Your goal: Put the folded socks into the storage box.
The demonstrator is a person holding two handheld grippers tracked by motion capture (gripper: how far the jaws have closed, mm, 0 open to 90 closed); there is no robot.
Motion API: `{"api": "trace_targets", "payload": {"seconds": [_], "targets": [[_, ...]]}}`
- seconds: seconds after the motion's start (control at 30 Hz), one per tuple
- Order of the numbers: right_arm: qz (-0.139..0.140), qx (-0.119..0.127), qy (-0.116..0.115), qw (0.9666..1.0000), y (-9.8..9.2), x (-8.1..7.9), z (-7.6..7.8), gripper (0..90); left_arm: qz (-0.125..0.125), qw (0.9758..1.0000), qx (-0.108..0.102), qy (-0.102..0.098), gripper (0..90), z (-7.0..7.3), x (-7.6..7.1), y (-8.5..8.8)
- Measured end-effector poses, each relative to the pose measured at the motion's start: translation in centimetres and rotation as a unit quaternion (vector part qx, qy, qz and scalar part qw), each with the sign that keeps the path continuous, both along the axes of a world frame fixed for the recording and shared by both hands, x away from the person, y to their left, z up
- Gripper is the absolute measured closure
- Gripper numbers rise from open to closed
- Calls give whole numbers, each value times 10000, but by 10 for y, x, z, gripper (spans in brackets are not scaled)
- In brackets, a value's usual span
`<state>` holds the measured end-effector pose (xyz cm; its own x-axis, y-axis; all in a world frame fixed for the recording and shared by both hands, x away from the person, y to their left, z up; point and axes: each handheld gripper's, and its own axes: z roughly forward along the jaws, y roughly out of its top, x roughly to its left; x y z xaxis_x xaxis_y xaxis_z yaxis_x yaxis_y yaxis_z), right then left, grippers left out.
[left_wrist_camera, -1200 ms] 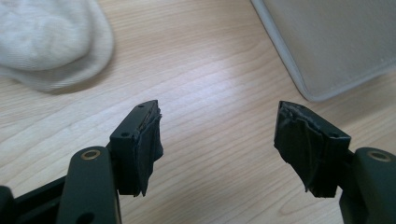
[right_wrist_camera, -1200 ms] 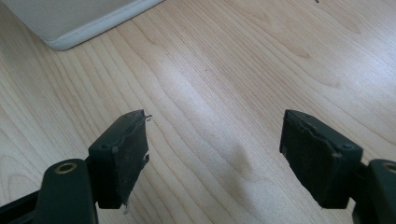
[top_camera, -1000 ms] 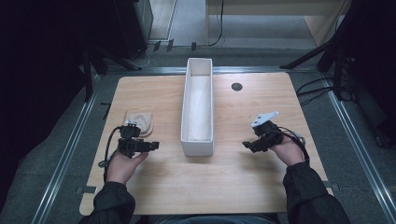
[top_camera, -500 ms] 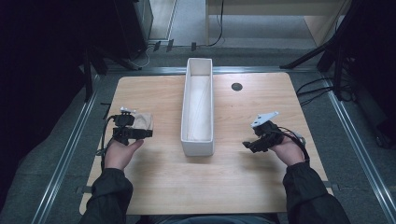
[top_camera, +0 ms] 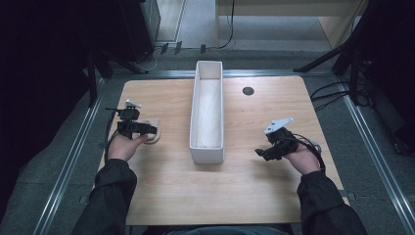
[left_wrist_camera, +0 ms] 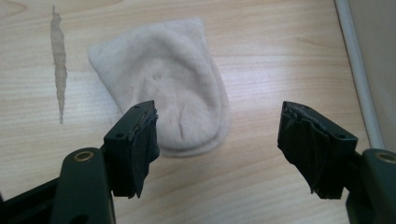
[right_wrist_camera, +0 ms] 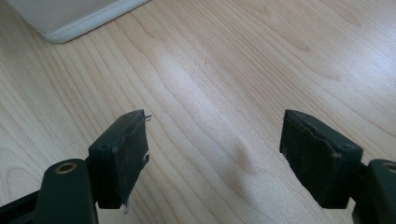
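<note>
Sock: I see a small cream sock [left_wrist_camera: 173,93] lying flat on the worktop [top_camera: 254,196], on the left side, near the left edge. It looks soft and a bit bumpy. In the high view it peeks out [top_camera: 152,131] just past my left tool.

Left hand-held gripper: My left hand-held gripper [left_wrist_camera: 219,140] hangs right over the near end of the sock. Its two black jaws are spread wide. One jaw sits in front of the sock's edge and the other is off to the side over bare wood. I cannot tell if the jaw is touching the sock. Nothing is held.

Mark on the wood: There is a long dark streak [left_wrist_camera: 58,60] in the wood just beside the sock.

White box: A long white box [top_camera: 209,115] stands in the middle of the worktop, well apart from the sock. It is open on top.

Right hand-held gripper: My right hand-held gripper [right_wrist_camera: 215,154] is on the far side of the box, over bare wood. Its jaws are wide too, with nothing between them. A corner of the white box [right_wrist_camera: 70,18] is near it.

Little black spot: A small round black spot [top_camera: 248,91] sits on the worktop near the far end of the box.
</note>
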<state>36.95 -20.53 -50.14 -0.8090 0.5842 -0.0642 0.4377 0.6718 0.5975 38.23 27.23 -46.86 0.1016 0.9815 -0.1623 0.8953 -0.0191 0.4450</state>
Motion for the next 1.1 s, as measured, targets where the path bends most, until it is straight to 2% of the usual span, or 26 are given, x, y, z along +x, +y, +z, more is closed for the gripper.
{"api": "trace_targets", "payload": {"seconds": [0.1, 0.23, 0.33, 0.43, 0.6, 0.77, 0.97, 1.1], "targets": [[12, -10, 5, 10000, -1, 0, 0, 235, -2, 10000, 54, 79, 304, -1, 8, 0], [24, -30, 28, 10000, 0, -1, -1, 235, 136, 9996, 68, 244, 310, -5, 20, 3], [29, -26, 40, 10000, 0, -1, -1, 234, 209, 9988, 122, 434, 313, -11, 28, 4], [32, -23, 41, 10000, 0, -1, -1, 233, 241, 9982, 145, 526, 318, -19, 33, 4], [18, -19, 36, 10000, -1, -1, 0, 233, 202, 9980, 257, 549, 333, -27, 37, 3], [18, -15, 37, 10000, -1, -1, 0, 232, 220, 9977, 187, 618, 345, -32, 40, 5], [19, -42, 61, 10000, -1, -1, -1, 232, 240, 9974, 219, 646, 358, -36, 40, 4], [1, -26, 48, 10000, -1, 0, -1, 232, 243, 9969, 398, 633, 405, -38, 39, 1]]}}
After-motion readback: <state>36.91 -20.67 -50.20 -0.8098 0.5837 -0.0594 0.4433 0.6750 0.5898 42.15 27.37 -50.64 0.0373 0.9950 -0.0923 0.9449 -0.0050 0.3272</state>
